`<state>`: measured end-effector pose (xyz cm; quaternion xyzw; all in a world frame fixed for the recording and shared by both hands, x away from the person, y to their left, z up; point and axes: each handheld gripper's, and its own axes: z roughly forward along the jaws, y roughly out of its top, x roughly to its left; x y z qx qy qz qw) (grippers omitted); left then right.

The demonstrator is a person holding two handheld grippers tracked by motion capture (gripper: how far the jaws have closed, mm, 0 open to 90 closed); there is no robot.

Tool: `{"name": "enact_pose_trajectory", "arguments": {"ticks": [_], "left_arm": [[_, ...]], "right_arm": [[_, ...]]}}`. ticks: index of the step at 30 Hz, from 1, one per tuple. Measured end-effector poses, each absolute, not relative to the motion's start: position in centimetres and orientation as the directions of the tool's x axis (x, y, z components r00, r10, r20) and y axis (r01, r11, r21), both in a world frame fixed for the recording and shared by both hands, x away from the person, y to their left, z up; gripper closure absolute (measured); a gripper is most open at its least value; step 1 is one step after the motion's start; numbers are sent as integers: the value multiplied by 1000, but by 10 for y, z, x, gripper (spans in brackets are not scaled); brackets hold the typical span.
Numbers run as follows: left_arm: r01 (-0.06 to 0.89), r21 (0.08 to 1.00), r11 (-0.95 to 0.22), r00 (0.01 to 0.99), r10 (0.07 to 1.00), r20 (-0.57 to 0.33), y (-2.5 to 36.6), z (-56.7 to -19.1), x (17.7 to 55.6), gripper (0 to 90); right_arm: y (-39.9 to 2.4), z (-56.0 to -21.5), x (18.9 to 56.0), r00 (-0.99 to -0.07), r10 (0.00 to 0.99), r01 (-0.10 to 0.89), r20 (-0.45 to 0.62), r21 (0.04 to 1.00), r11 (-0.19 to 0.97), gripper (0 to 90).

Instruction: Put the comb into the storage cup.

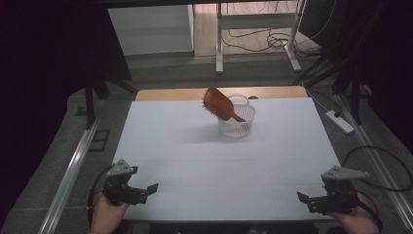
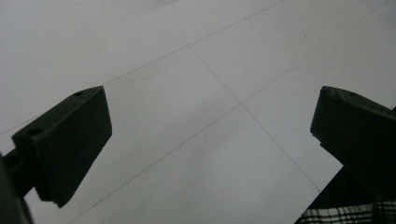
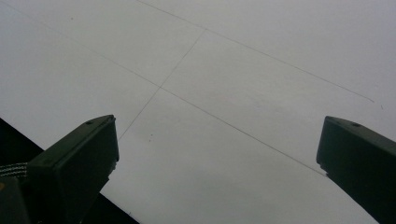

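While you hold both tongs at the near edge of the counter (image 1: 160,146), the stock reads as follows.

Item 1: hairbrush (image 1: 217,104), red-brown, paddle type. It stands in the white basket (image 1: 242,127), handle end down inside and the bristled head sticking out over the rim. Its long axis leans up and away toward the far-left corner.

Item 2: white basket, openwork wall, small loop handle at its far side. It sits toward the far edge of the counter, a little right of the middle.

Item 3: left tongs (image 1: 152,188), at the near-left corner, jaws spread wide with nothing between them; the left gripper view (image 2: 210,140) confirms bare counter under the gap.

Item 4: right tongs (image 1: 303,198), at the near-right corner, jaws likewise wide and holding nothing, as the right gripper view (image 3: 217,154) shows.

Bearing: from both tongs the hairbrush lies well apart, ahead toward the far edge. You find it forward and to the right of your left tongs, forward and to the left of your right. Neither hand is clearly nearer. The head leans toward your left side, so your left tongs likely meet it more squarely.
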<state>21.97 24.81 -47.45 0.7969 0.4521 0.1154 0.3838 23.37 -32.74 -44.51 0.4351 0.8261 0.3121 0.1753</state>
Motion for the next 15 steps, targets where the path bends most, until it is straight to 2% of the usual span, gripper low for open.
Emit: {"name": "enact_pose_trajectory", "arguments": {"ticks": [15], "left_arm": [[631,706,-322,565,814,-134,246,-473,213,0]], "right_arm": [[-327,-445,234,-558,829,609,-19,669,426,0]]}}
